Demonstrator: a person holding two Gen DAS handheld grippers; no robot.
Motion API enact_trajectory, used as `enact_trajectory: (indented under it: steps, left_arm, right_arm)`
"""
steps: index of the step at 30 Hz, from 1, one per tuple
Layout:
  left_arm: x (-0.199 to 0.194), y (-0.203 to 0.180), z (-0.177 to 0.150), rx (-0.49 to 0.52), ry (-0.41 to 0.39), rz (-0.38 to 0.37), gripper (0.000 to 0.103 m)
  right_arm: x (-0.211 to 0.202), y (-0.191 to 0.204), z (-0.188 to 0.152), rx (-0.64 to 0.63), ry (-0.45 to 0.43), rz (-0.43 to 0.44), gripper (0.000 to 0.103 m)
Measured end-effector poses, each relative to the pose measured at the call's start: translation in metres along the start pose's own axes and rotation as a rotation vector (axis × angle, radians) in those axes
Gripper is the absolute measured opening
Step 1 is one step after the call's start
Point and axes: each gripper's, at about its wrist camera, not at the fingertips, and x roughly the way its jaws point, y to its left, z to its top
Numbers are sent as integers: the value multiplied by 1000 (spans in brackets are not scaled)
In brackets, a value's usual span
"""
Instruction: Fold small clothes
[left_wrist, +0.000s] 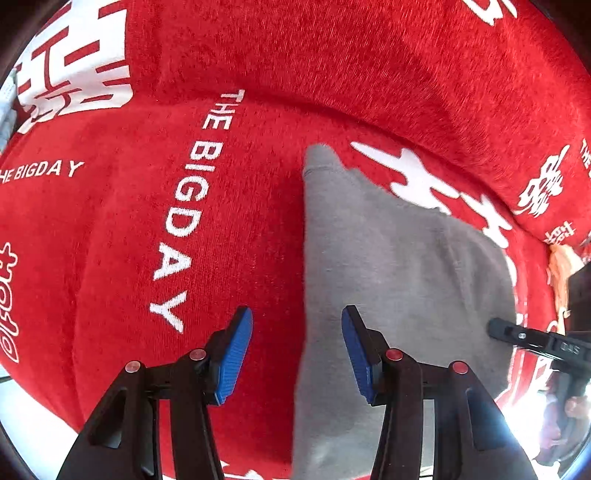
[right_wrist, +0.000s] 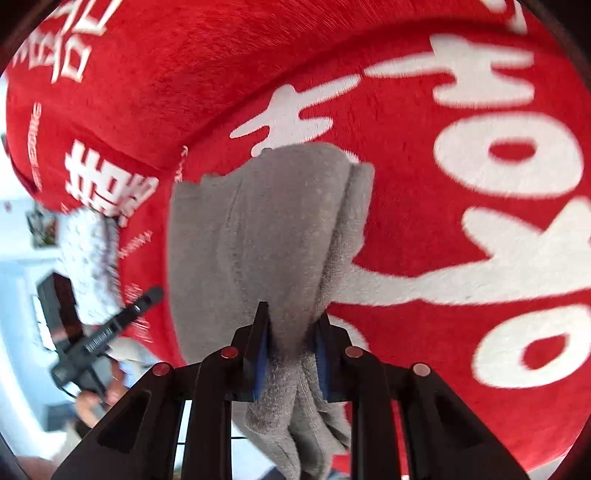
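A small grey cloth (left_wrist: 388, 266) lies over a red blanket with white lettering (left_wrist: 147, 221). My left gripper (left_wrist: 297, 354) is open and empty, its blue pads astride the cloth's left edge just above it. My right gripper (right_wrist: 291, 350) is shut on a bunched fold of the grey cloth (right_wrist: 258, 229), which hangs forward from its jaws over the red blanket (right_wrist: 443, 147). The right gripper's finger shows at the cloth's right side in the left wrist view (left_wrist: 517, 334). The left gripper shows at the left in the right wrist view (right_wrist: 110, 328).
The red blanket covers a cushioned seat with a raised back (left_wrist: 332, 55). A white speckled cloth (right_wrist: 88, 251) lies off the blanket's left edge. A person's hand (right_wrist: 92, 402) holds the other gripper.
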Motion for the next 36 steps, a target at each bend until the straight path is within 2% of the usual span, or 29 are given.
enact_trajectory:
  steps: [2,3,4,5,6,9,11,13,15,19,22,27,31,36]
  left_arm:
    - [11,-3,-3,35,2,48,56]
    - [16,-6,-5,47,-1,69,61]
    - [19,-5,-6,55,-5,83,68]
    - [22,-5,-6,59,-12,93,70]
    - [21,-5,-7,68,-22,118,72]
    - [15,-6,-8,82,-24,149,72]
    - [8,-4,-11,95,-19,165,72]
    - [2,-1,-15,99,-12,166,72]
    - [-5,1,-22,97,-4,151,72]
    - [-12,-3,-39,113,12,154,72]
    - [-5,-5,-51,124,48,157,72]
    - [-1,-6,-63,121,50,178,73]
    - [-2,-3,-63,109,65,173,73]
    - [-4,-2,-67,87,79,173,73]
  right_arm:
    - [6,-9,-6,-88,-12,-129,24]
    - [11,-16,-8,-105,-14,-177,24]
    - [15,-24,-9,-106,-20,-209,29]
    - [13,-36,-12,-82,-40,-226,38]
    - [9,-44,-14,-58,-49,-231,52]
    - [-8,-53,-21,12,-61,-238,52]
    - [-21,-54,-27,48,-66,-225,45]
    - [-32,-53,-36,72,-61,-192,19]
    - [-39,-46,-45,70,-60,-155,14]
    - [-42,-20,-67,10,-48,-87,14]
    - [-26,0,-79,-38,-6,-85,14]
    - [10,-19,-95,-30,73,-225,13]
    - [2,-37,-97,50,68,-159,12]
    - [-5,-35,-101,45,94,-184,14]
